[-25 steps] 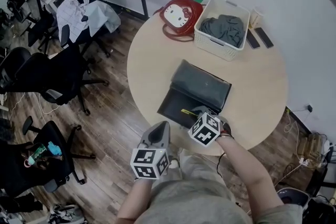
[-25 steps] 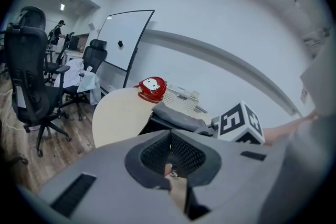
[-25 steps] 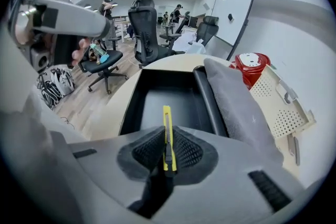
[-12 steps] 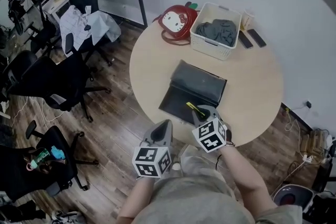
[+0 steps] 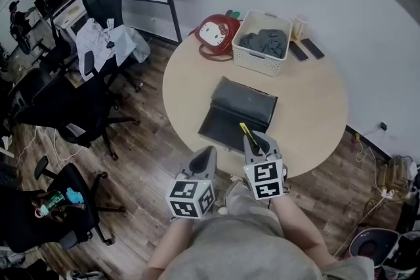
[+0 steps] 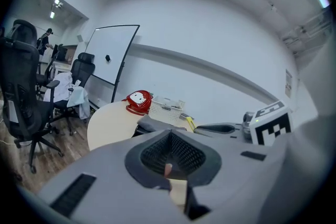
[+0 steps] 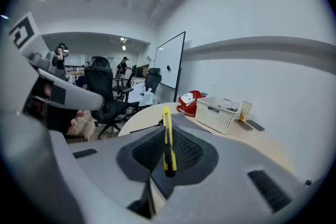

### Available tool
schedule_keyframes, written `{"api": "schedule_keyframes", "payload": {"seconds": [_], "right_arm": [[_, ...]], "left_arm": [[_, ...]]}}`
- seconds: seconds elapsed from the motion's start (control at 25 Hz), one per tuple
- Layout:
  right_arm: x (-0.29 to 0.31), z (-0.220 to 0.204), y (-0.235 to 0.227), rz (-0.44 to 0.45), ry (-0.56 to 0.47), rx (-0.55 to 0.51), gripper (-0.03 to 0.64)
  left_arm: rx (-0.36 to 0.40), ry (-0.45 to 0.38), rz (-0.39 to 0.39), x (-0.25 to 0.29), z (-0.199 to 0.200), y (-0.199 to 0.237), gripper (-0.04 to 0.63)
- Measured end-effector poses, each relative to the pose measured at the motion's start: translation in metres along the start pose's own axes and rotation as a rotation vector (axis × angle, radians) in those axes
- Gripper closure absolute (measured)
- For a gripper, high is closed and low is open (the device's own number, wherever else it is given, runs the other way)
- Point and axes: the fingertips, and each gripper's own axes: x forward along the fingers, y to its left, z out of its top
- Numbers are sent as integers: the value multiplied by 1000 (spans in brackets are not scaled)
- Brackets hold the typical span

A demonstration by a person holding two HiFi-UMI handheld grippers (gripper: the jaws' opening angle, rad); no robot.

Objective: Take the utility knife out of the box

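We're holding the left gripper (image 5: 205, 155) off the table's (image 5: 315, 121) near edge, jaws pressed together, empty. Our right gripper (image 5: 257, 142) is pinching the yellow utility knife (image 5: 247, 134), which is sticking out over the near side of the open black box (image 5: 239, 108).

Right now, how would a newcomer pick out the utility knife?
Find the round table, then the open dark box at its near edge. Above the box's near side, the right tool clamps the utility knife: slim and bright yellow amid grey and black.
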Motion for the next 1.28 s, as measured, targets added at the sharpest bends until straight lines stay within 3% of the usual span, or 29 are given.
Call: {"api": "schedule_keyframes", "payload": {"seconds": [0.24,0.56,1.28], "right_arm": [[-29,4,-4,-39,-67,84,598],[-35,3,-6,-73,-78,106,600],[-41,10,-5,-61,-115,131,601]], "left_arm": [[23,-7,-12,-8,-2,-10,592],[29,-22,-16,-20,-2,-14,592],[19,-27,-11,-16,0,-17,592]]}}
